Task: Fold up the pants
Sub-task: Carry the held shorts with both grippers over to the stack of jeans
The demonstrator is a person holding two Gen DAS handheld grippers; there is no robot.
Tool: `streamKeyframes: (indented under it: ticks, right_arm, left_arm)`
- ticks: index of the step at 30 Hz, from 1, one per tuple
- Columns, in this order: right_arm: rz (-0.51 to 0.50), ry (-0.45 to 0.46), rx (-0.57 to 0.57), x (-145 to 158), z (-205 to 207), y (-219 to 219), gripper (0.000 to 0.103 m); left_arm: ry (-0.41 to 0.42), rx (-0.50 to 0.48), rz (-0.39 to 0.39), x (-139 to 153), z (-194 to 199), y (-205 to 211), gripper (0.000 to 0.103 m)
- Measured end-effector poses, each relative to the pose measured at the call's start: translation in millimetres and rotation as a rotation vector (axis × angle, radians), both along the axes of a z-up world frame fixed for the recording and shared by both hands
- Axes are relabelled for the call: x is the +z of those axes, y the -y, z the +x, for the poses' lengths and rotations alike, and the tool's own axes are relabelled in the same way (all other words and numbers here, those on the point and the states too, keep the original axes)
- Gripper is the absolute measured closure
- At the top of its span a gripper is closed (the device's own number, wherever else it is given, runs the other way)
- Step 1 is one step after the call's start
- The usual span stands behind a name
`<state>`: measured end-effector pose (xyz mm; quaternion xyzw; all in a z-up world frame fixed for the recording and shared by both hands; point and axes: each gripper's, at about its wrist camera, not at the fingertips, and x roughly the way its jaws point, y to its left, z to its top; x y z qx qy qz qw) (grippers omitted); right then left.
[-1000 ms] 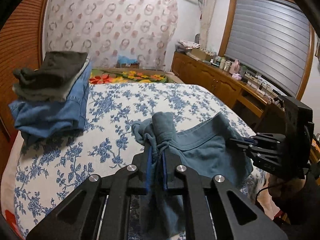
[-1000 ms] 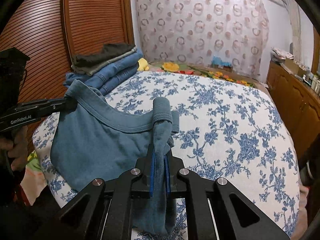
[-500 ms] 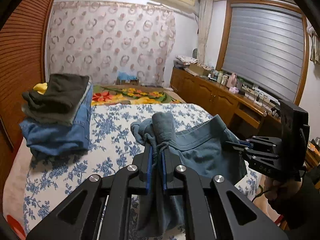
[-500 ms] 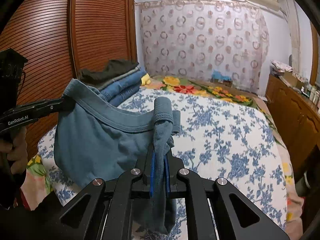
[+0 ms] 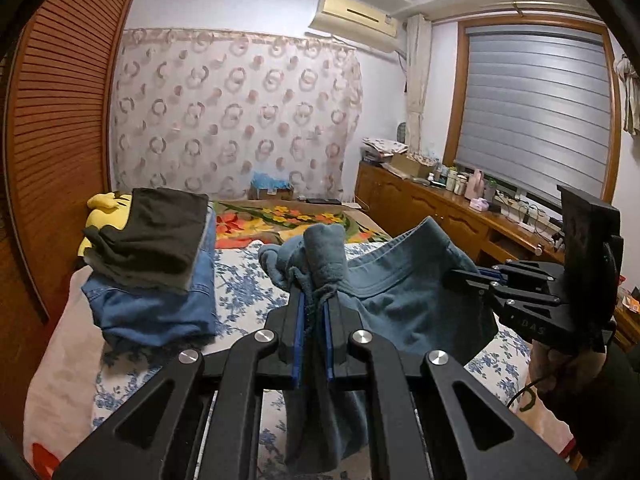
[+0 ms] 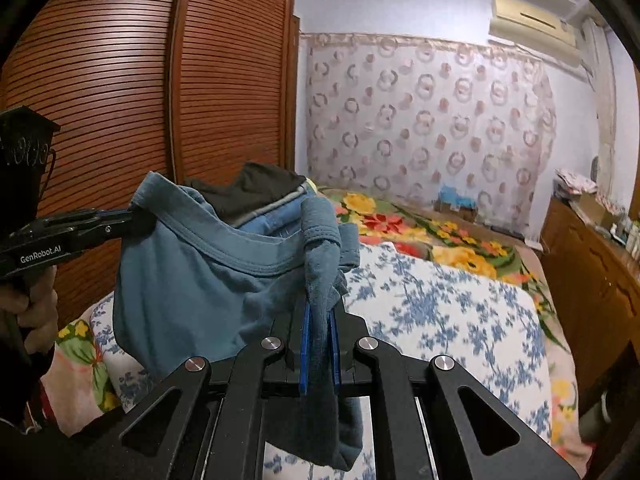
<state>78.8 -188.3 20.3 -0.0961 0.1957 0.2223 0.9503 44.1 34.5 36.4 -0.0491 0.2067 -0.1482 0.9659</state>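
"GenRobot.AI" on left tongs; right tongs perhaps "DAS".

The teal pants are being lifted higher above the bed by both grippers, the waistband being raised clear of the floral bedspread.

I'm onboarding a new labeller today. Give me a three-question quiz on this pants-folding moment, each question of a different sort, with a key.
1. True or false: the left tool and the right tool are both shut on the teal pants.
2. Multiple choice: the folded clothes stack rests on A) the wooden counter, B) the bed, C) the floor.
3. Fill in: the top garment of that stack is ____ in colour.

Key: 1 true; 2 B; 3 dark grey.
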Motion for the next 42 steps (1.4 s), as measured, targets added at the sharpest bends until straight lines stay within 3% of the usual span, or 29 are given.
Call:
streamKeyframes:
  ticks: [14, 42]
  right_arm:
    - [-0.031, 0.025, 0.065, 2, 44, -17, 0.095]
    - [-0.094, 0.105, 0.181, 15, 181, -42, 0.095]
  left_arm:
    - [0.022, 0.061, -0.008, 10, 16, -29, 0.094]
    - [0.024, 0.196, 0.003, 30, 117, -80, 0.094]
